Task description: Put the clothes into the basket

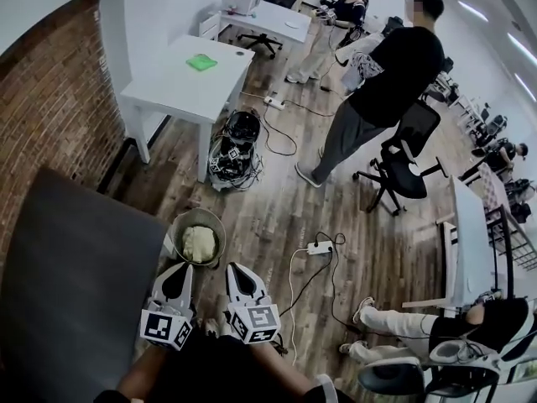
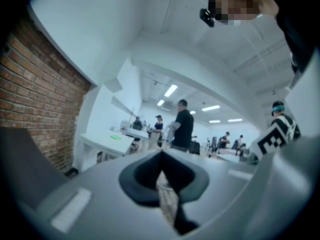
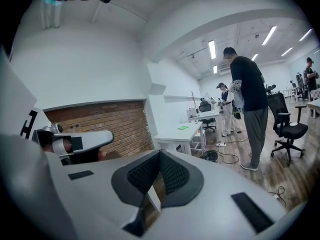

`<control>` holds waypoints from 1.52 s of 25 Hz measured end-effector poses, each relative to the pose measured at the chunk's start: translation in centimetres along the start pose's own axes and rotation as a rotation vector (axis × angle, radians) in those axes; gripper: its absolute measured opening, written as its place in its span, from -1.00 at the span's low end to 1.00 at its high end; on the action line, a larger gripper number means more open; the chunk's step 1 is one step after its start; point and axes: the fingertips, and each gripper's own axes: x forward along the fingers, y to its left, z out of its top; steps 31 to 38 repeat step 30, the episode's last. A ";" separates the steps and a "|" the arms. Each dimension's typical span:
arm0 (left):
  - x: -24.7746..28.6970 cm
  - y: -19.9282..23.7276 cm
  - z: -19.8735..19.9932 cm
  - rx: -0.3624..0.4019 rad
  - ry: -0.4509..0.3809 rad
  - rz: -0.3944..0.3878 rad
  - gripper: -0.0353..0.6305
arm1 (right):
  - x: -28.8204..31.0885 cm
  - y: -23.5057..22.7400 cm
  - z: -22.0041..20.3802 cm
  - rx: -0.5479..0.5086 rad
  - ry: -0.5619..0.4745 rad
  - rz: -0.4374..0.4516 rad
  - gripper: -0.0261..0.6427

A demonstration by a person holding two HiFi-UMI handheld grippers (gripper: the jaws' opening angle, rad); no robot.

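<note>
You stood over a wooden floor [image 1: 277, 217]. Directly on it sat the round basket [image 1: 198, 213] (a pale garment [image 1: 200, 243] bundled inside), just beside the dark grey slab [image 1: 75, 259] at your left. A white power strip [image 1: 320, 247] lay to the basket's right, its cable looping nearby. Farther off, a white table [image 1: 172, 91] carried a flat green thing [image 1: 201, 61].

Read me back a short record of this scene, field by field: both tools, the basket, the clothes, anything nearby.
left tool: jaws together, nothing held
right tool: jaws together, nothing held
basket: on the wood floor, just ahead of both tools
clothes: one pale bundle inside the basket
nearby: white power strip on the floor, right of the basket
</note>
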 end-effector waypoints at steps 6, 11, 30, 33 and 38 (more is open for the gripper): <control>0.0 -0.3 0.2 0.004 -0.003 -0.001 -0.88 | -0.4 0.1 0.7 -0.014 -0.015 0.007 -0.90; -0.1 -0.3 0.5 0.003 -0.006 0.002 -0.88 | -0.8 0.3 1.4 -0.029 -0.027 0.010 -0.90; -1.6 1.0 0.6 -0.012 -0.022 0.007 -0.88 | -1.0 2.4 1.6 -0.066 -0.043 0.006 -0.90; -1.6 1.0 0.6 -0.012 -0.022 0.007 -0.88 | -1.0 2.4 1.6 -0.066 -0.043 0.006 -0.90; -1.6 1.0 0.6 -0.012 -0.022 0.007 -0.88 | -1.0 2.4 1.6 -0.066 -0.043 0.006 -0.90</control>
